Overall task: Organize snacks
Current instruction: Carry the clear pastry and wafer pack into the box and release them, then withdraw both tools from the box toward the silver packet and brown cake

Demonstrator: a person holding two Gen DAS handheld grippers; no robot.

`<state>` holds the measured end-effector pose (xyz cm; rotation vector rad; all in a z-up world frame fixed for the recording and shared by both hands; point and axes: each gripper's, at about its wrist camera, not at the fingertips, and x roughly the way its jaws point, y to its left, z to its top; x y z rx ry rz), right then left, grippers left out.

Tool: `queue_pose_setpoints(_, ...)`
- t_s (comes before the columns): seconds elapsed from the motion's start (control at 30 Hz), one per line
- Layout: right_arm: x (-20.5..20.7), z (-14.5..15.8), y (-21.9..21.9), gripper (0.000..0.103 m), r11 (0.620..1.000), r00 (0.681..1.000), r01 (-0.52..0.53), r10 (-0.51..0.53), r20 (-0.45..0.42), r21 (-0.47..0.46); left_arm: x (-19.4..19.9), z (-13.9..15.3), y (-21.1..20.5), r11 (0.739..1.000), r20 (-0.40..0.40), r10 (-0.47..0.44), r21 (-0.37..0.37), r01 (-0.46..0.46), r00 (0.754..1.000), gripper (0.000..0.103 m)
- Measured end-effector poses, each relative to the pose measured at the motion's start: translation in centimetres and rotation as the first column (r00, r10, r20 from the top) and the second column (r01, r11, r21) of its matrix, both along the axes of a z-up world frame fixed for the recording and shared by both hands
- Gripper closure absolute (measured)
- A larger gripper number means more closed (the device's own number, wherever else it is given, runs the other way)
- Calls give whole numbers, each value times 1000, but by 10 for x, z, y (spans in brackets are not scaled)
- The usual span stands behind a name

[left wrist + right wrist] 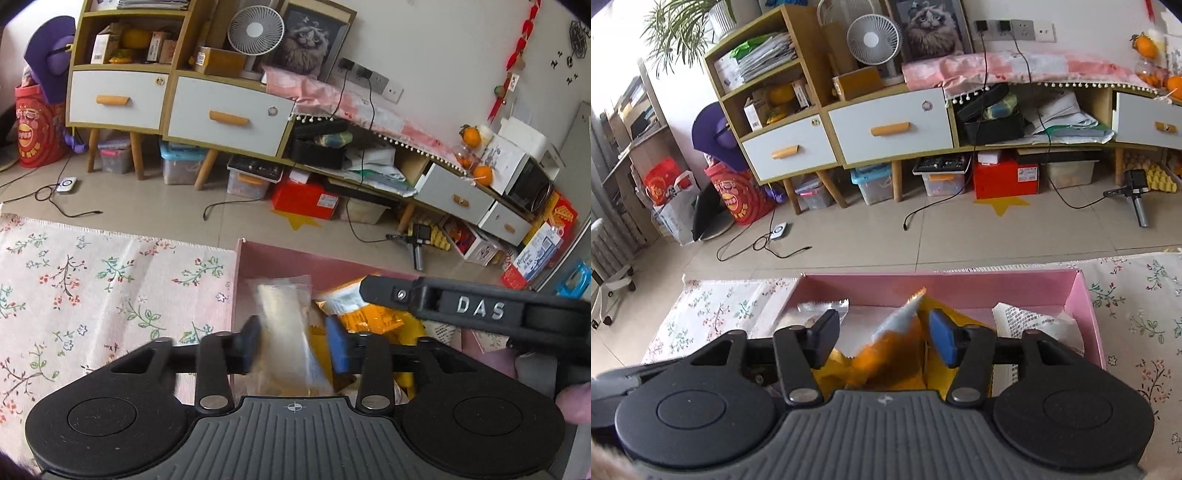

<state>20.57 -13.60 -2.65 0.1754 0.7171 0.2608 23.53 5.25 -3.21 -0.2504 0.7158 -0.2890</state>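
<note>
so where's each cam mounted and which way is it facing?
Left wrist: sits on the left claw, looking along its fingers into the pink box at a clear snack packet; the right tool's black arm crosses at right.
Right wrist: sits on the right claw, facing an orange snack bag in the box.
Shared: box, floral cloth, white fan, cat picture.

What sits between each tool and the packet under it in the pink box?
Nothing visible. The left tool is open around the pale packet; the right tool is open around the orange packet inside the pink box.
</note>
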Motion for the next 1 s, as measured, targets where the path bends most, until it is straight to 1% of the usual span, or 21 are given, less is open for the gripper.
queue_pose_setpoints(0.03,-3,2,-1,51,1000,1000,1,-1,1,-2,-1,1,0,1000,7,0,0,0,1000,49)
queue_pose_setpoints(0.07,-4,3,-1,50,1000,1000,0,0,3,-6,-4,2,0,1000,12,0,1,0,1000,47)
queue_pose_setpoints(0.13,-6,6,0,47,1000,1000,0,0,11,-18,-8,3,0,1000,16,-3,2,3,1000,39)
queue_pose_setpoints(0.17,-9,8,0,44,1000,1000,0,0,17,-25,-11,5,-1,1000,17,-5,5,5,1000,38)
queue_pose_setpoints(0.33,-19,16,-5,37,999,1000,6,-5,20,-37,-29,12,-3,1000,15,-14,26,13,1000,28)
queue_pose_setpoints(0.37,-22,18,-8,35,999,1000,9,-9,19,-37,-32,14,-3,999,11,-17,27,17,1000,27)
queue_pose_setpoints(0.43,-29,21,-12,30,999,1000,15,-14,14,-37,-41,18,-4,999,-1,-20,41,20,1000,19)
queue_pose_setpoints(0.53,-40,26,-19,24,999,999,33,-33,5,-37,-57,23,-4,997,-8,-19,73,20,1000,12)
queue_pose_setpoints(0.6,-51,29,-23,16,998,999,38,-37,16,-45,-69,26,-4,996,-8,-24,89,25,1000,9)
queue_pose_setpoints(0.63,-55,30,-24,14,998,999,40,-39,19,-52,-76,26,-5,995,-7,-27,96,28,1000,7)
queue_pose_setpoints(0.77,-70,28,-30,9,996,999,47,-46,13,-80,-99,24,-10,991,-21,-43,130,45,999,7)
queue_pose_setpoints(0.87,-81,23,-32,8,994,999,51,-52,-1,-100,-115,21,-12,990,-25,-42,132,45,999,7)
queue_pose_setpoints(1.0,-96,17,-35,6,994,999,45,-47,-13,-99,-133,15,-14,988,-39,-46,144,51,998,6)
